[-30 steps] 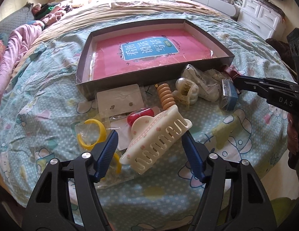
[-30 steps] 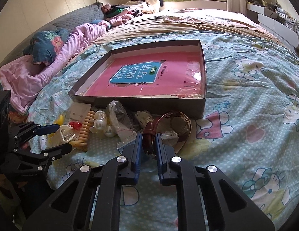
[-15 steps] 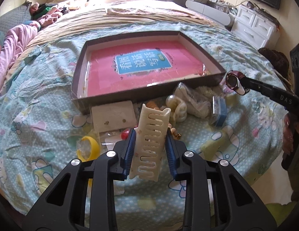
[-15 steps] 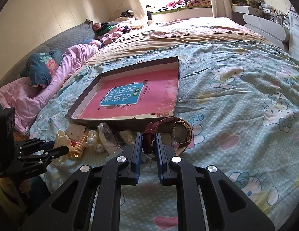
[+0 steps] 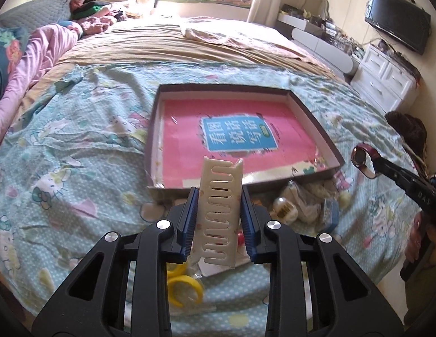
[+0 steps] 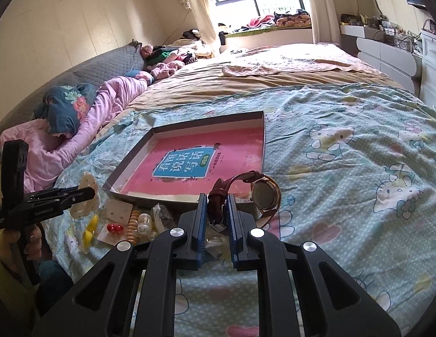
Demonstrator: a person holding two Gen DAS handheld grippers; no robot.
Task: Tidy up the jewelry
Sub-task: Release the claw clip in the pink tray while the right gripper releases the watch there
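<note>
Jewelry lifted above the bed point(image 5: 77, 154), both grips full.
My left hand-held gripper point(image 5: 218, 219) clamps the cream hair claw point(image 5: 219, 210); my right hand-held gripper point(image 6: 215, 224) pinches the watch point(image 6: 264, 193) strap, its dial visible only in the left view.

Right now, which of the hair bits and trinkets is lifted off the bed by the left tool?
The cream claw hair clip, standing upright between the left hand-held gripper's blue pads. The yellow ring and pearl clip lie on the bedspread.

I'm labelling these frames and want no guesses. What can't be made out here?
- Watch dial: right wrist view shows only its back; too small in the left.
- Hair claw lower teeth: hidden by left gripper fingers.
- Yellow ring: partly behind that gripper.
</note>
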